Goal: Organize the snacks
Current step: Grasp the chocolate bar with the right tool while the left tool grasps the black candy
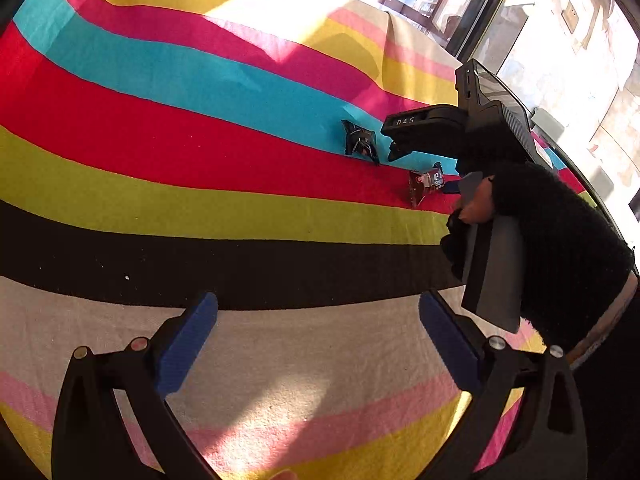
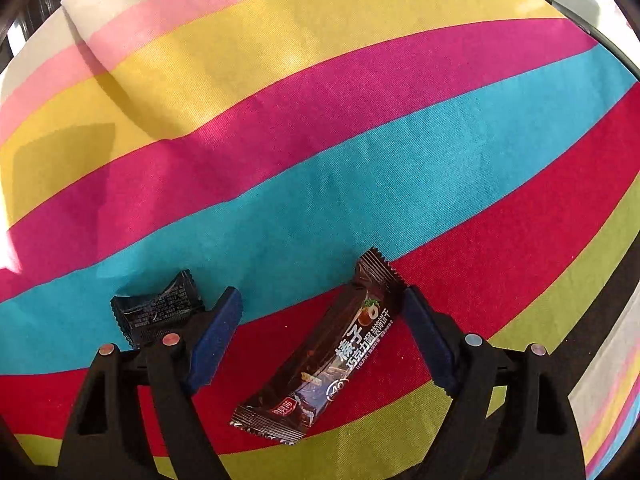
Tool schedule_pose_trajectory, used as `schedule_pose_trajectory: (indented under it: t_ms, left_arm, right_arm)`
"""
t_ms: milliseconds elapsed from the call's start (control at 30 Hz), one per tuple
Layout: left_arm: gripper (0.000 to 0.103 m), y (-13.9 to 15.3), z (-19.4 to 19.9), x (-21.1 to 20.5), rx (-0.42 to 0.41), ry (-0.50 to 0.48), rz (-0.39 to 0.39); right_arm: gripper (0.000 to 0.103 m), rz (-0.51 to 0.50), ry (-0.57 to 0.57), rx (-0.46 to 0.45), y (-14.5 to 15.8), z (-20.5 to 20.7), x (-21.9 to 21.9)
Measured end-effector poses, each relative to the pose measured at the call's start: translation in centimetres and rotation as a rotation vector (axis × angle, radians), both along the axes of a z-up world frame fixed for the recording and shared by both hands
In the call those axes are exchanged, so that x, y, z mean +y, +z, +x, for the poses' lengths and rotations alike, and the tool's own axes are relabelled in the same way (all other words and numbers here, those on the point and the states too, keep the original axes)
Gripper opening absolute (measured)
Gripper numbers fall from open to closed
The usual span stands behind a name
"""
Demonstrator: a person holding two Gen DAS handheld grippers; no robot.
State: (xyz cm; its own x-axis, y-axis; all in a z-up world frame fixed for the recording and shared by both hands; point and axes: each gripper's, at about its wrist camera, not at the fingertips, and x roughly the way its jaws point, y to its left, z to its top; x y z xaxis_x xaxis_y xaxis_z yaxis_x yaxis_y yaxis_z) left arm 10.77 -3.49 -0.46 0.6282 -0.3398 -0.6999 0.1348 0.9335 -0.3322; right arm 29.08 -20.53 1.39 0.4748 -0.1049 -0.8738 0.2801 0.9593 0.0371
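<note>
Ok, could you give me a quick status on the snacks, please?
Right hand-held gripper open over brown snack bar, not gripping. Left hand-held gripper open, empty. Small dark packet close beside.

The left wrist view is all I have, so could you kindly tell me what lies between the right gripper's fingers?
Observer: A long brown foil-wrapped snack bar lies diagonally between the blue pads of the right gripper, on the striped cloth.
Operator: Are the pads touching it?
Observer: Not clearly; the jaws stand wide, and the right pad sits close beside the bar's upper end.
Operator: Where is the small dark crumpled snack packet?
Observer: The packet lies outside the jaws, just beyond the left finger, print side up.
</note>
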Motion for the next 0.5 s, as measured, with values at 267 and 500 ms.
schedule_pose_trajectory:
  t_ms: [267, 500]
  left_arm:
    - [0.101, 0.0, 0.0, -0.6, 0.006, 0.002, 0.039]
    - [0.101, 0.0, 0.1, -0.9, 0.014, -0.013, 0.074]
  right_arm:
    - [0.078, -0.025, 0.204, -0.056, 0.0, -5.6, -1.6]
    - [0.064, -0.042, 0.291, -0.103, 0.1, -5.7, -0.7]
